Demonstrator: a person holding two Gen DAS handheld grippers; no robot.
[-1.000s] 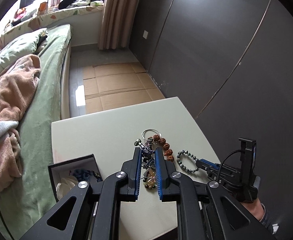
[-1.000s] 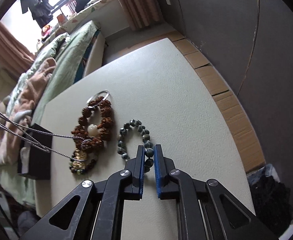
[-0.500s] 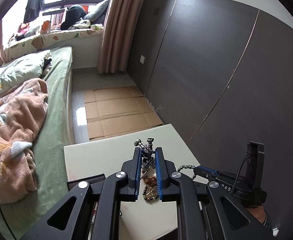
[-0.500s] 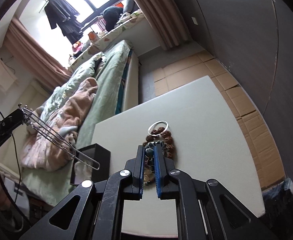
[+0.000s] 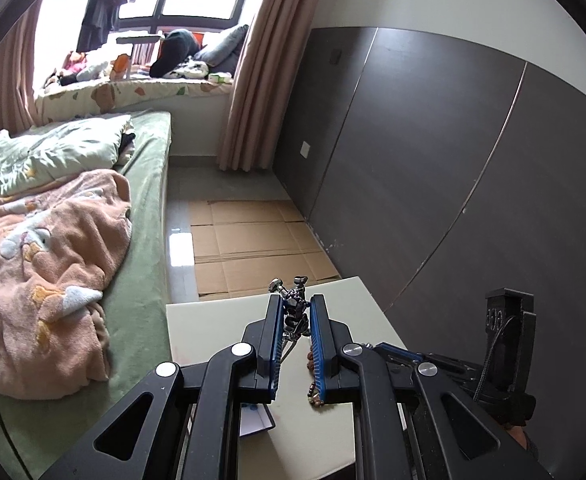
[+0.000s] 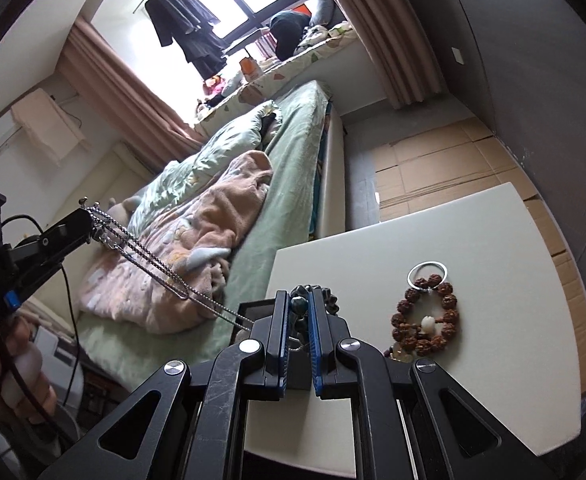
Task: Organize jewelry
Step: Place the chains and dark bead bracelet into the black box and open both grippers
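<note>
My left gripper is shut on a silver chain necklace, held high above the white table. In the right wrist view the left gripper shows at the left, and the chain hangs from it down toward the black box. My right gripper is shut on a dark green bead bracelet, lifted off the table. A brown seed-bead bracelet with a silver ring lies on the table to the right. A dark multicolour bead bracelet lies under my left gripper.
A bed with a green sheet and a pink blanket runs along the table's left side. Flattened cardboard covers the floor beyond the table. A dark panelled wall stands on the right.
Both grippers rose well above the table. The right gripper lifted the green bead bracelet off the table. The left gripper carried the chain higher, and it now hangs stretched toward the black box.
</note>
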